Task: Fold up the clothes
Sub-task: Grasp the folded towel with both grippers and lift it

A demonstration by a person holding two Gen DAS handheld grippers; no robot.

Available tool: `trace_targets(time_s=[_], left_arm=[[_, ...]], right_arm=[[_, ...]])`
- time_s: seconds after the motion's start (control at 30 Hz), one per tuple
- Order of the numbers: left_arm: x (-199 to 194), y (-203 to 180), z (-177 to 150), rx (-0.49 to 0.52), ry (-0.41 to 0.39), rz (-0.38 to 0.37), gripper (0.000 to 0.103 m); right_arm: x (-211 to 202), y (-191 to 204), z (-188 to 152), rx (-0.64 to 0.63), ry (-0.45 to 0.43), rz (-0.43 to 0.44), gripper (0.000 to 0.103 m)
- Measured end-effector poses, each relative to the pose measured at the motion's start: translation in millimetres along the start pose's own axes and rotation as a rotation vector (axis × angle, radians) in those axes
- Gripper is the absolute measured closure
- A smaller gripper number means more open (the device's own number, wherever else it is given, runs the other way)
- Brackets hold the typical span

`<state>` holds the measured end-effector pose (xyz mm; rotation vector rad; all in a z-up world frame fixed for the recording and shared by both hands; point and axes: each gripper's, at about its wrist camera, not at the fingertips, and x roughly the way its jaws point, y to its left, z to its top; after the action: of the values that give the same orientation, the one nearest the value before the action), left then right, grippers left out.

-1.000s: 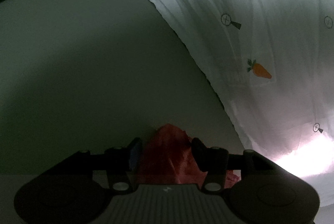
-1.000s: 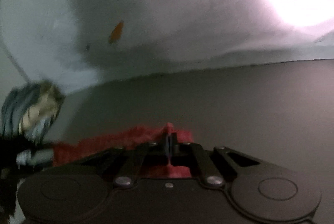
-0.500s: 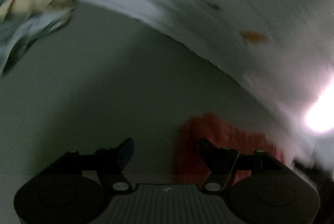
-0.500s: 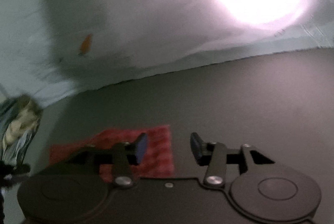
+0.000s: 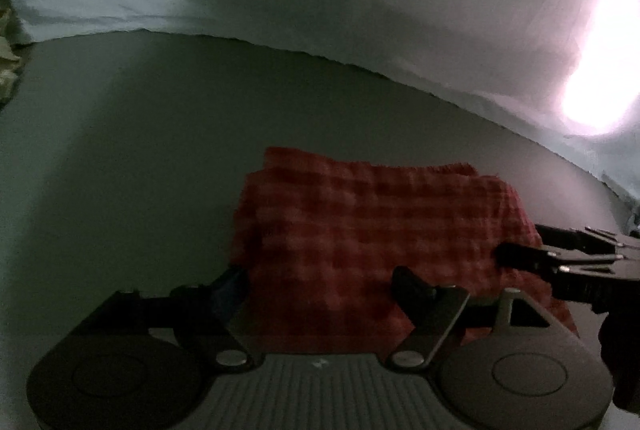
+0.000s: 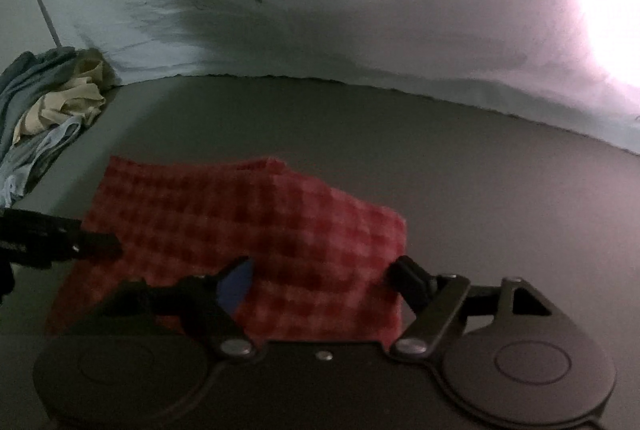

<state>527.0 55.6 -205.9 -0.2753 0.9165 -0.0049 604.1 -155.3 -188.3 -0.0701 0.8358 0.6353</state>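
Jaws of both grippers stand wide apart and hold nothing. The left gripper (image 5: 320,282) and the right gripper (image 6: 322,276) each hover low over the red checked cloth (image 5: 372,226), which lies folded in layers on the dark worktop (image 5: 140,149), at lower centre in both views. Each gripper appears in the other's view, at the cloth's opposite side edge. Judged from this, a fold has been laid down and the jaws are open either to leave it or to take new corners. A pale sheet printed with carrots (image 6: 360,9) fills the upper frame behind the worktop. A heap of unfolded clothes (image 6: 52,101) lies at the left edge, well apart from the cloth; nothing blocks either gripper.
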Motion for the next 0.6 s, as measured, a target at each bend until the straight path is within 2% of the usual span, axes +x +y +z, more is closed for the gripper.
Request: trace_targets(time_s=[0.1,0.13,0.17,0.2,0.23,0.27,0.3,0.33,0.43,0.6], left_arm=[[9.5,-2.8,2.4,-0.004,-0.014,-0.042,0.022],[11.4,-4.8,3.1,0.006,-0.014,-0.059,0.027],[12.9,-6.7,3.7,0.017,-0.015,-0.077,0.030],[13.9,-7.2,4.2,0.012,-0.017,-0.089,0.040],[14.5,-5.9,4.9,-0.007,-0.017,-0.099,0.052],[14.8,-1.6,4.9,-0.050,-0.005,-0.142,0.062],[15.0,3.7,4.5,-0.100,0.013,-0.196,0.087],[12.7,7.3,1.8,-0.145,0.020,-0.238,0.090],[2.8,15.8,-9.2,-0.272,0.033,-0.347,0.091],[-55.5,10.2,-38.0,-0.293,-0.004,-0.470,0.091]], right_arm=[[11.6,1.5,-0.1,0.016,0.024,0.085,0.026],[12.9,3.5,-0.2,0.027,0.016,0.102,0.028],[14.1,5.5,-0.4,0.038,0.007,0.118,0.035],[14.2,5.4,-0.9,0.066,0.006,0.146,0.059],[16.0,2.7,-0.9,0.130,0.019,0.195,0.074],[21.6,-1.9,-1.1,0.233,0.045,0.265,0.090],[26.3,-7.2,-4.7,0.353,0.062,0.339,0.090],[29.5,-10.5,-12.0,0.469,0.063,0.411,0.091],[27.1,-13.7,-39.8,0.791,0.048,0.550,0.093],[-20.9,-2.9,-112.5,1.271,-0.088,0.747,0.093]])
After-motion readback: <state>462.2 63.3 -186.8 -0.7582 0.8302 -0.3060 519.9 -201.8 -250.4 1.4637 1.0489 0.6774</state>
